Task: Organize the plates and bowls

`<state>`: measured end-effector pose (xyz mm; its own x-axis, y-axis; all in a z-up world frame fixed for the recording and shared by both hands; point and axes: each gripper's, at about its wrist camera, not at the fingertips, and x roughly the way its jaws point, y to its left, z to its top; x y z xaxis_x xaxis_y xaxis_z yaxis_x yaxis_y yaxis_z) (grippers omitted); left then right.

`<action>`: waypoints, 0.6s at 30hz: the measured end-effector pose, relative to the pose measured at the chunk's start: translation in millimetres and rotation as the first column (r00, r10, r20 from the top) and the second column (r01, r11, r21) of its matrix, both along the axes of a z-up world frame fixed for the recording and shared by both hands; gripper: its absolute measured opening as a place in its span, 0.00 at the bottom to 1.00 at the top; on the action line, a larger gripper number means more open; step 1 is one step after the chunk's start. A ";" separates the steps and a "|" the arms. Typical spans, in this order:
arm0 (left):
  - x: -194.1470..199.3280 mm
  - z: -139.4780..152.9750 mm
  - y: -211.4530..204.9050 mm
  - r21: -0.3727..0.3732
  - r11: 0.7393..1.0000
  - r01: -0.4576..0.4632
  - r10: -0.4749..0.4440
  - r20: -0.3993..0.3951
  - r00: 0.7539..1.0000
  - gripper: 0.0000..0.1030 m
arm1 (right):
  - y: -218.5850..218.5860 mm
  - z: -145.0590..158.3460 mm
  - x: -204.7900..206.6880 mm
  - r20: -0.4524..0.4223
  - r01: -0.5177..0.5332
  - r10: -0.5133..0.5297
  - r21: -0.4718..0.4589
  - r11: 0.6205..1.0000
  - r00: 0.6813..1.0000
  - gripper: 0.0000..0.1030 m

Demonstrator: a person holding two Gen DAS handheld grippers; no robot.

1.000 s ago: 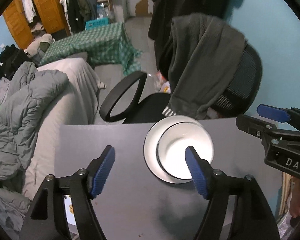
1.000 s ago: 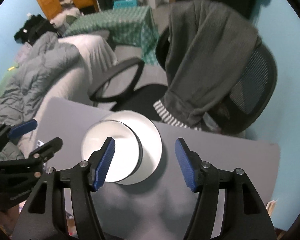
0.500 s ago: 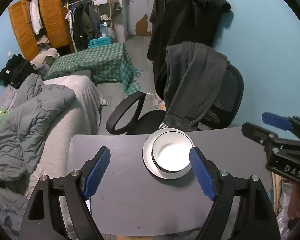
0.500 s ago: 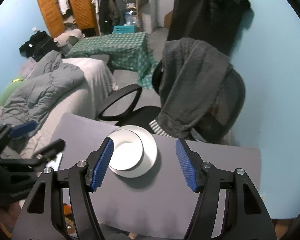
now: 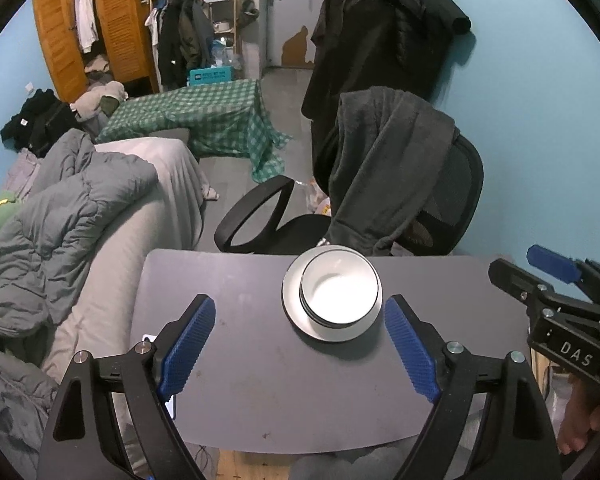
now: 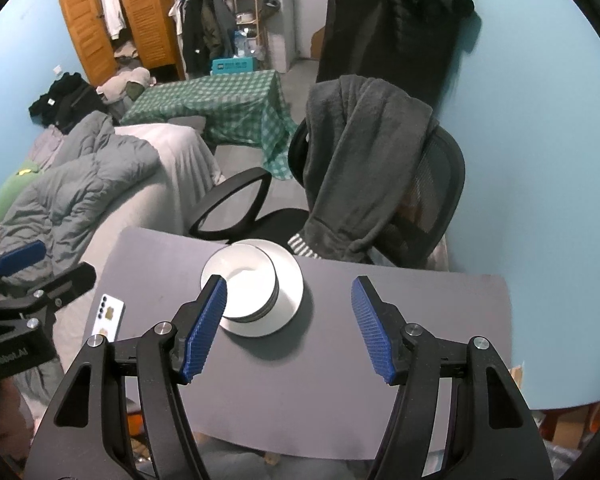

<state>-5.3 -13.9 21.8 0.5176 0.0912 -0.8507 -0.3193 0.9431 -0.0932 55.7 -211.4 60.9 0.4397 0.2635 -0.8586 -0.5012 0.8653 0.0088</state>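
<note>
Nearest the cameras, jaws: the left gripper (image 5: 296,344) stood spread wide with nothing between its blue ribbed pads, having just been opening; the right gripper (image 6: 288,328) was parted and empty, its gap unchanged.
Change of view: against a second before, both grippers had drawn up and back, so the dishes showed smaller and lay clear of the pads.
Dishes: the white shallow bowl with a dark rim (image 5: 340,290) sat nested on the white round plate (image 5: 332,296) toward the far edge of the flat grey worktop (image 5: 260,380).
Meaning for task: stacking looked done, and both hands seemed to be retreating.
Hard to tell: the stepped edge under the bowl may have been a second bowl; I could not count.
Cut off: a white phone (image 6: 109,316) lay at the worktop's left edge, partly hidden in the left view.
Farther off: a black mesh office chair (image 5: 440,208), draped in grey clothing, stood just beyond the plate.
</note>
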 end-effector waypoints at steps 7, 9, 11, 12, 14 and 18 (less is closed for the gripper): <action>-0.8 0.6 -2.9 0.006 1.000 0.009 -0.009 -0.005 1.000 0.85 | 4.3 -0.7 -2.7 0.004 -0.016 0.016 -0.011 1.000 1.000 0.62; -1.5 1.1 -2.9 -0.013 1.000 0.007 -0.007 0.002 1.000 0.85 | 5.5 -2.1 -1.9 -0.003 -0.018 0.018 -0.013 1.000 1.000 0.62; -4.1 1.3 -3.4 -0.021 1.000 0.003 -0.003 0.003 1.000 0.85 | 5.1 -2.5 -2.2 -0.006 -0.017 0.017 -0.013 1.000 1.000 0.62; -4.6 1.3 -3.7 -0.023 1.000 0.004 -0.004 0.005 1.000 0.85 | 5.3 -2.3 -1.6 -0.007 -0.018 0.018 -0.013 1.000 1.000 0.62; -5.1 1.3 -4.2 -0.020 1.000 0.005 -0.005 -0.001 1.000 0.85 | 5.5 -2.5 -1.2 -0.005 -0.020 0.020 -0.015 1.000 1.000 0.62; -8.7 1.9 -5.0 -0.007 1.000 0.005 -0.005 0.001 1.000 0.85 | 4.5 -1.9 -2.0 -0.008 -0.017 0.016 -0.012 1.000 1.000 0.62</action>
